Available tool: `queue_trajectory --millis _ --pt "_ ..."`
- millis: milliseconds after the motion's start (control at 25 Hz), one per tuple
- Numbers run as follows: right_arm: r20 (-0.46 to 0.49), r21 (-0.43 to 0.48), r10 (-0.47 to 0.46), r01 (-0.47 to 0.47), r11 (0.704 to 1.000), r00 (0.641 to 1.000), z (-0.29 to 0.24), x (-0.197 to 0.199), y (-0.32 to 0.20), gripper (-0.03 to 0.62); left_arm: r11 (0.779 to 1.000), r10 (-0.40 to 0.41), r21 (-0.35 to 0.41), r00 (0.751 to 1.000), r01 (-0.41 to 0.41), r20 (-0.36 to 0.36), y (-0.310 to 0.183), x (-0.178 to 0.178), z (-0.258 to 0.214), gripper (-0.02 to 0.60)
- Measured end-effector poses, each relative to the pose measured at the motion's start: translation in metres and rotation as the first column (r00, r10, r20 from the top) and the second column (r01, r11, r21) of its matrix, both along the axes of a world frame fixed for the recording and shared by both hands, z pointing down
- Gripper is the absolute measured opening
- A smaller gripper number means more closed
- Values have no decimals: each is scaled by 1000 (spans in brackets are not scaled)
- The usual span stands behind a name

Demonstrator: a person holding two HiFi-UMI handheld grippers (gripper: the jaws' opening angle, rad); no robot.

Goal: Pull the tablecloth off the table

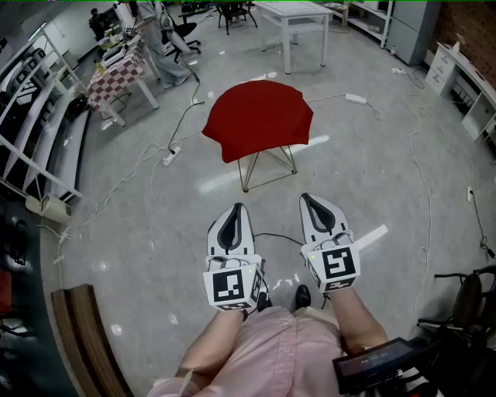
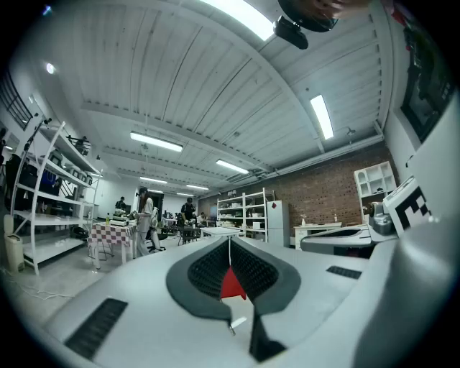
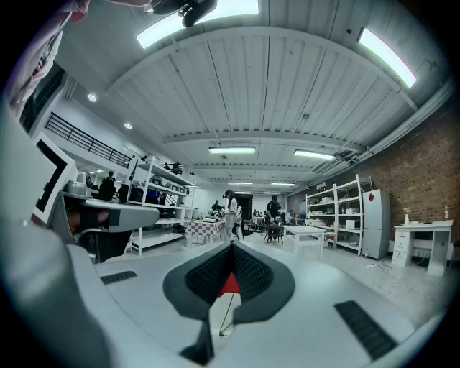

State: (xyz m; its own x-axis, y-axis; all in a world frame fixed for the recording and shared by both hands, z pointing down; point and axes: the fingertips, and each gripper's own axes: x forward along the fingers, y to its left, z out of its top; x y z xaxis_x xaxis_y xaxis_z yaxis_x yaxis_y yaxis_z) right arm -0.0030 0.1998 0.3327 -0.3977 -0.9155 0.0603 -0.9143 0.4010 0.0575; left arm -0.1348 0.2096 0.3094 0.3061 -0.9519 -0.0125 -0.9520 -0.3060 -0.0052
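A red tablecloth [image 1: 260,116] drapes over a small round table with thin gold wire legs [image 1: 267,167] in the middle of the floor. My left gripper [image 1: 236,208] and right gripper [image 1: 308,198] are held side by side, level, well short of the table, both shut with nothing in them. Between the closed jaws, a sliver of the red tablecloth [image 2: 231,284] shows in the left gripper view, and the same cloth [image 3: 230,284] shows in the right gripper view, with a gold leg below it.
White power cables and a power strip [image 1: 172,155] trail over the glossy grey floor around the table. A checkered table [image 1: 116,77] and shelving stand at left, a white table [image 1: 294,15] behind, a wooden bench [image 1: 81,333] at near left. People stand at the far desks.
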Motion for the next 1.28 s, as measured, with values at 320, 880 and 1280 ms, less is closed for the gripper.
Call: queue_trajectory --millis 320,880,1280 --pt "9 1 -1 1 1000 1000 14 12 10 17 1000 -3 -9 1000 3 5 11 10 15 29" --pt "65 -21 3 -2 1000 998 18 101 3 18 998 -61 -14 997 62 43 5 75 6 30" --pt "65 -56 -40 43 998 997 35 89 -3 18 992 -114 -42 992 116 50 8 59 19 29"
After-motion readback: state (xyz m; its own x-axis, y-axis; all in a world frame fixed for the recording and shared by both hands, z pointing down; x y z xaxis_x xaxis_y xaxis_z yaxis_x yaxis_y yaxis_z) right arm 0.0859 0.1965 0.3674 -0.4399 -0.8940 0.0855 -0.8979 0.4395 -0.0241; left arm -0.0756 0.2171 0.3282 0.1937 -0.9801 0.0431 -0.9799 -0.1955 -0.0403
